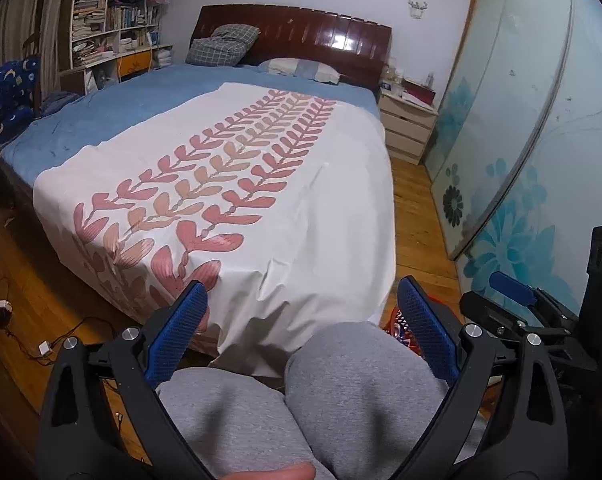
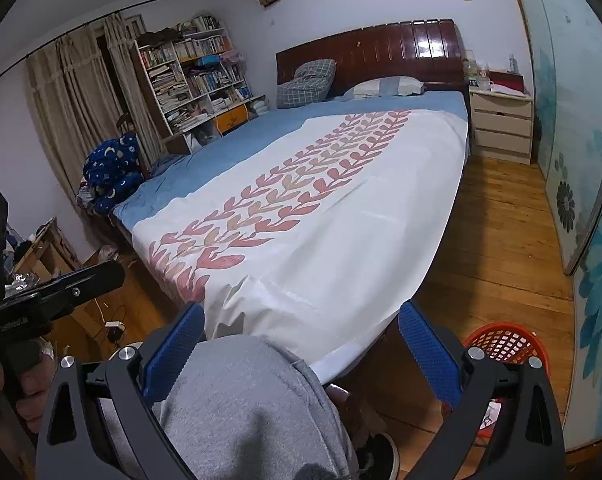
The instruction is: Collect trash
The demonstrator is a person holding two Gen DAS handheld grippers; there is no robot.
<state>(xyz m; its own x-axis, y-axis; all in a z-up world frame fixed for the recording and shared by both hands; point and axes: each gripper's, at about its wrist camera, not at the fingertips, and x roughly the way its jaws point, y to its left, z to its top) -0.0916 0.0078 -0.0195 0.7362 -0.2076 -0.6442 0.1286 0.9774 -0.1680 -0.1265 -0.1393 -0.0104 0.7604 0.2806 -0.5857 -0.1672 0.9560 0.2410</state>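
Left gripper (image 1: 301, 332) spread wide, nothing between the jaws, hovering over grey-trousered knees (image 1: 333, 384). Right gripper (image 2: 301, 344) also released and empty, above the same knee (image 2: 245, 404). Red mesh basket (image 2: 506, 343) on the wooden floor (image 2: 497, 240), just beyond and outside the right gripper's right jaw (only a red sliver (image 1: 397, 322) shows by the left gripper's right jaw). Bed with white leaf-print cover (image 2: 321, 216) straight ahead of both jaw pairs. No loose trash distinguishable between or near the jaws.

Glossy wood headboard (image 2: 381, 52), matt cloth bedspread (image 2: 301, 220), plastic mesh basket (image 2: 501, 340).
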